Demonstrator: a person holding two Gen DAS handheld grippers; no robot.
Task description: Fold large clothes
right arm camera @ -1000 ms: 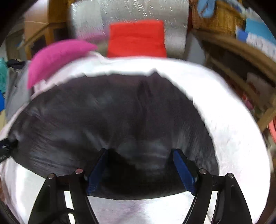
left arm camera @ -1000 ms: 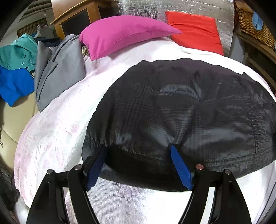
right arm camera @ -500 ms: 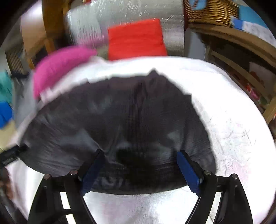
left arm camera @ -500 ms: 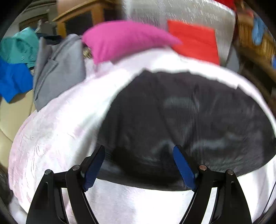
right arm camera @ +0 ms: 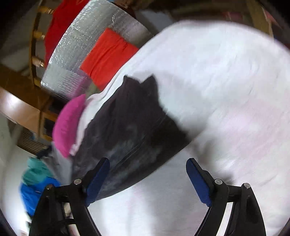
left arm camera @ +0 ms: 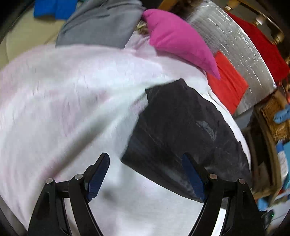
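A black folded garment (left arm camera: pixel 183 134) lies flat on the white-pink bedcover (left arm camera: pixel 68 101); it also shows in the right wrist view (right arm camera: pixel 130 134). My left gripper (left arm camera: pixel 145 177) is open and empty, hovering over the garment's near left corner, tilted. My right gripper (right arm camera: pixel 147 178) is open and empty, over the garment's near right edge, rolled the other way. Both views are motion-blurred.
A pink pillow (left arm camera: pixel 179 43) and a red cloth (left arm camera: pixel 226 81) lie at the head of the bed against a silver panel (left arm camera: pixel 233 41). Grey (left arm camera: pixel 101 25) and blue (left arm camera: pixel 52 9) clothes are piled at the left. A wicker basket (left arm camera: pixel 277 116) stands at the right.
Both grippers have pulled back from the garment's near edge and rolled sideways, the left toward the garment's left side, the right toward its right side. Both stay open. The garment lies still.
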